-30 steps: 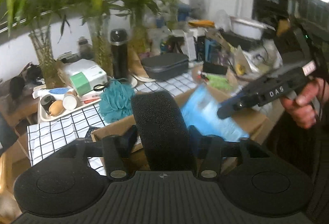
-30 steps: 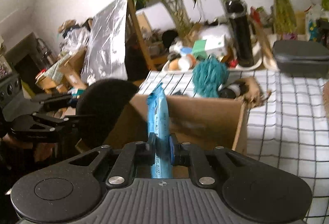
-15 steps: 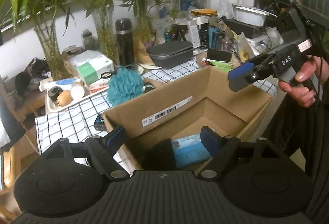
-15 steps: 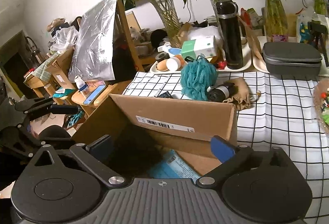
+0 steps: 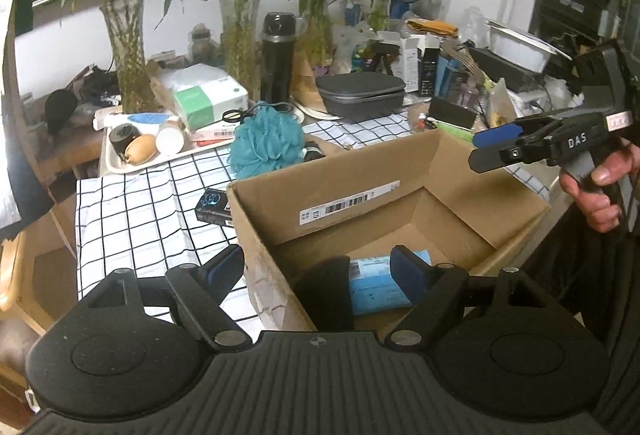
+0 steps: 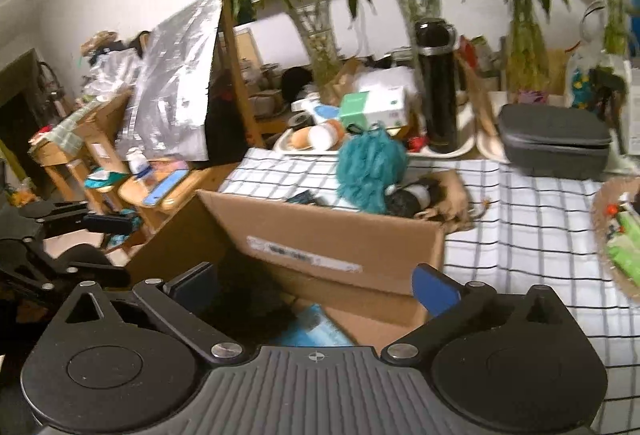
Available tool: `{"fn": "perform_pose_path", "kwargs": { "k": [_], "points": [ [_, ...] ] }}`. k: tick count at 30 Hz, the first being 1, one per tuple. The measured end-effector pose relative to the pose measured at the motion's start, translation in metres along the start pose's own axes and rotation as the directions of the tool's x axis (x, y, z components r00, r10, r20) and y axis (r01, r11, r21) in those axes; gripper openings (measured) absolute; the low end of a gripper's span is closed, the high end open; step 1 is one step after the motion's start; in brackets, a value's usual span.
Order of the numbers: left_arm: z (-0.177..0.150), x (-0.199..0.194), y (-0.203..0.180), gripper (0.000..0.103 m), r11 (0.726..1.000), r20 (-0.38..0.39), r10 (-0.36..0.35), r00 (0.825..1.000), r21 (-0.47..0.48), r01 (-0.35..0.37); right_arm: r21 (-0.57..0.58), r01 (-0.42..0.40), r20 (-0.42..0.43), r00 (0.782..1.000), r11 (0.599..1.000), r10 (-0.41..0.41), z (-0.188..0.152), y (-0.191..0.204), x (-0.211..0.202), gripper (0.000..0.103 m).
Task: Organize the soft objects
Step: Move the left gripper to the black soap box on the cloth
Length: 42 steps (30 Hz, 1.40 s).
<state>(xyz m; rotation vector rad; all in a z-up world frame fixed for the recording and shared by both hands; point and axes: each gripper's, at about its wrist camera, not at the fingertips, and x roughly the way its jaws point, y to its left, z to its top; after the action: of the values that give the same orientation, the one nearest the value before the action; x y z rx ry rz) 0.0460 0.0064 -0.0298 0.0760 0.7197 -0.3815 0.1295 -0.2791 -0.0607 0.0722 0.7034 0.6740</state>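
Here the left gripper [image 5: 318,271] hangs over the near edge of the cardboard box [image 5: 360,191], its two blue-padded fingers spread wide with nothing between them. The right gripper [image 6: 314,285] is likewise spread wide and empty above the same box; from the left wrist view it shows at the box's right side, held in the person's hand [image 5: 600,191].

Inside the box lie two things: one black sponge [image 5: 326,289] and one blue packet [image 5: 376,287], side by side and touching at the bottom. The right wrist view is blurred, so there only a blue corner of the packet [image 6: 316,329] can be made out.

Behind the box, on the checked tablecloth [image 5: 132,203], sits one teal bath puff [image 5: 266,145], just beside the far wall of the box. One black flask [image 5: 277,59] stands upright further back, with one grey case [image 5: 362,95] to its right. A white tray [image 5: 116,165] holds three small items. Three vases of bamboo [image 5: 124,47] stand along the back.
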Motion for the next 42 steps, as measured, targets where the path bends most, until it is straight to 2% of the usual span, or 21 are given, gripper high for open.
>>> {"fn": "perform_pose_path", "kwargs": {
  "k": [7,14,21,37,42],
  "points": [
    [0.001,0.006,0.008,0.080,0.998,-0.009,0.025,1.000,-0.053,-0.026,0.015,0.140,-0.032,0.990,0.990,-0.139,-0.001,-0.008,0.009,0.103],
    [0.004,0.013,0.014,0.080,0.994,-0.004,0.030,1.000,-0.102,-0.030,0.051,0.200,-0.043,0.979,0.978,-0.198,-0.002,-0.018,0.010,0.103],
    [0.008,0.018,0.021,0.080,0.988,0.021,0.052,0.998,-0.145,-0.049,0.063,0.213,-0.036,0.977,0.975,-0.211,-0.001,-0.021,0.011,0.103],
    [0.023,0.032,0.038,0.080,0.980,0.074,0.059,0.996,-0.193,-0.043,0.071,0.230,-0.013,0.973,0.971,-0.229,0.005,-0.022,0.015,0.103],
    [0.029,0.036,0.039,0.080,0.983,0.089,0.082,0.993,-0.174,-0.065,0.091,0.233,-0.005,0.972,0.968,-0.233,0.006,-0.026,0.015,0.103]
  ]
}}
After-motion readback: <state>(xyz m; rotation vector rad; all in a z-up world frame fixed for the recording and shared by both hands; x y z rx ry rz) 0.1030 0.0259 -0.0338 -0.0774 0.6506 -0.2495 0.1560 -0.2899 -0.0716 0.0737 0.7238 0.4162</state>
